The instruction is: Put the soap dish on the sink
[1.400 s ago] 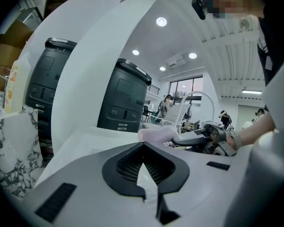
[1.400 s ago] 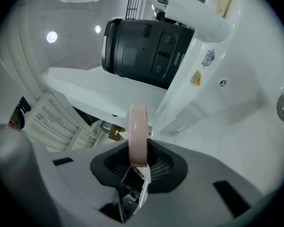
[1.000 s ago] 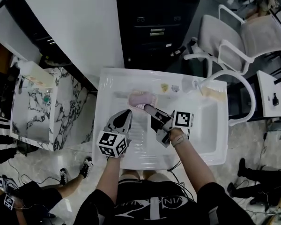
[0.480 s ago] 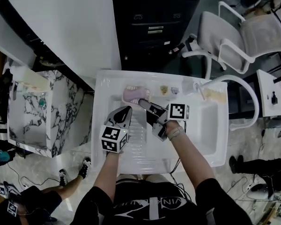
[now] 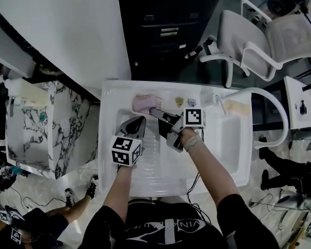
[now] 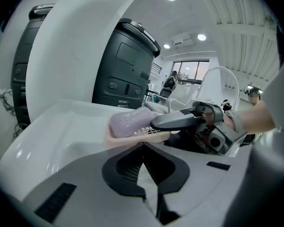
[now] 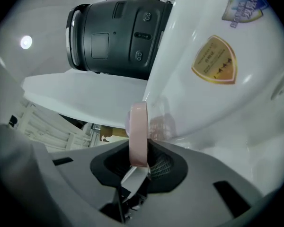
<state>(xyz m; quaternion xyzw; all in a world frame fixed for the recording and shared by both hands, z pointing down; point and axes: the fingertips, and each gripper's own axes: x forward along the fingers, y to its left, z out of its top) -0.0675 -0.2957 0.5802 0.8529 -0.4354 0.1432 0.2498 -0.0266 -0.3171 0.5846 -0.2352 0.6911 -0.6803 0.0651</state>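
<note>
The right hand-held gripper (image 5: 154,111) (image 7: 138,160) is clamped on the rim of the pink dish (image 5: 145,104) (image 7: 138,126) (image 6: 132,135), which carries a lilac soap (image 6: 130,122) and sits level at the back ledge of the white sink (image 5: 114,95); whether it rests there or hangs just above, I cannot tell. The left hand-held gripper (image 5: 140,121) (image 6: 144,162) is near the dish over the ribbed drainboard, jaws closed together with nothing between them.
</note>
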